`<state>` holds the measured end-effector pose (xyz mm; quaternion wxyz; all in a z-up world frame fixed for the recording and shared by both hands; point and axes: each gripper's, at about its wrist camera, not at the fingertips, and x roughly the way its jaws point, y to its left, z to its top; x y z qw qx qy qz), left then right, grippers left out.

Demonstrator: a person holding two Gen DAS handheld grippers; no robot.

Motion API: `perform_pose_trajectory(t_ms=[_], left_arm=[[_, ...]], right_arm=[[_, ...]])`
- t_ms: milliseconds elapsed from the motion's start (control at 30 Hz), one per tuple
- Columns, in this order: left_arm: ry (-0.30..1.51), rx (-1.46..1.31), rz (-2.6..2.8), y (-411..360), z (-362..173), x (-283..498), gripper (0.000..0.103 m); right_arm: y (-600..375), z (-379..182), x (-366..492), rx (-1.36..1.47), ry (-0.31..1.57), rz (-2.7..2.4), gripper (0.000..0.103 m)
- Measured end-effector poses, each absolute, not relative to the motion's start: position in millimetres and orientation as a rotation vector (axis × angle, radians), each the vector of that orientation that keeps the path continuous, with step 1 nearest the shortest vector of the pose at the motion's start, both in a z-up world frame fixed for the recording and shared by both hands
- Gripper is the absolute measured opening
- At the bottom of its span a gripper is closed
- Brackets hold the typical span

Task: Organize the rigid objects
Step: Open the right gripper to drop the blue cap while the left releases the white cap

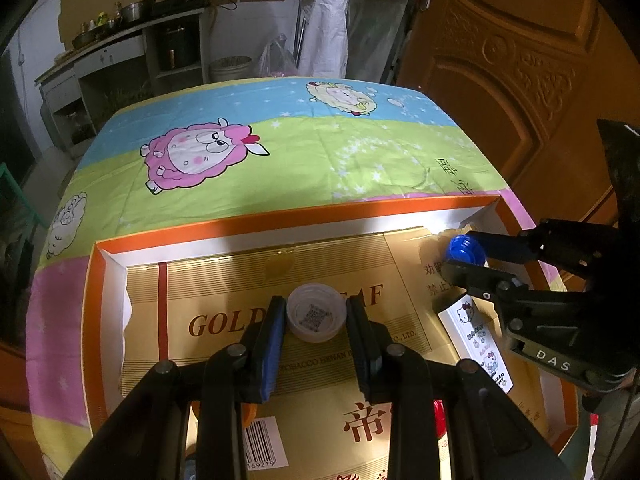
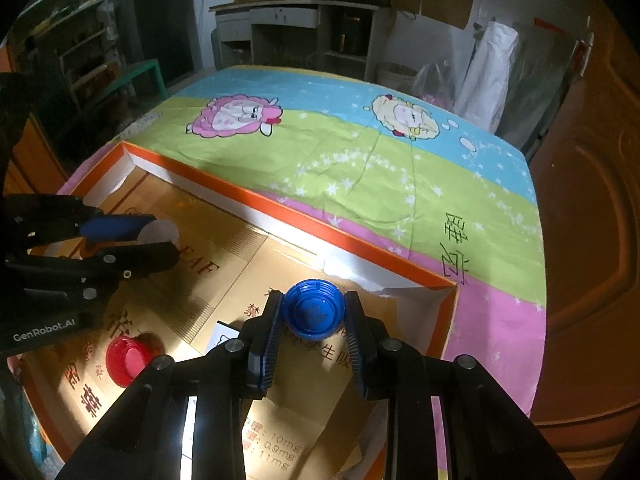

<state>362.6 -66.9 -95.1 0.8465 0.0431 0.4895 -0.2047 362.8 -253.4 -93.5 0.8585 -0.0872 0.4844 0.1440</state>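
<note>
My left gripper [image 1: 316, 314] is shut on a clear plastic bottle cap [image 1: 316, 312], hollow side up with a printed code inside; the same cap [image 2: 160, 232] shows white in the right wrist view. My right gripper [image 2: 314, 314] is shut on a blue bottle cap [image 2: 314, 314], open side up, which appears at the right in the left wrist view as well [image 1: 466, 250]. Both caps hang over an orange-rimmed shallow box [image 1: 248, 220] lined with gold cardboard [image 1: 224, 276]. A red cap [image 2: 128, 360] lies on the cardboard at the lower left.
A small white card box with cartoon cats [image 1: 478, 340] lies in the tray near the right gripper. The tray sits on a table under a cartoon sheep cloth [image 1: 280, 152]. A wooden door [image 1: 520, 60] stands at the right; shelves with pots [image 2: 304, 8] lie behind.
</note>
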Motion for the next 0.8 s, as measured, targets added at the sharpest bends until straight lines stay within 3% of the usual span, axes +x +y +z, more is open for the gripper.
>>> perform_pose_trajectory(t_ms=[167, 300, 800], left_arm=[[1.032, 0.09, -0.437, -66, -94, 362, 0.032], [1.032, 0.095, -0.43, -67, -93, 361, 0.049], [0.962, 0.109, -0.413, -60, -63, 340, 0.049]], right_arm=[[-256, -95, 364, -0.174, 1.025, 0.3, 0.033], [-256, -95, 364, -0.176, 1.025, 0.301, 0.036], [-267, -76, 346, -0.105, 0.983, 0.272, 0.037]])
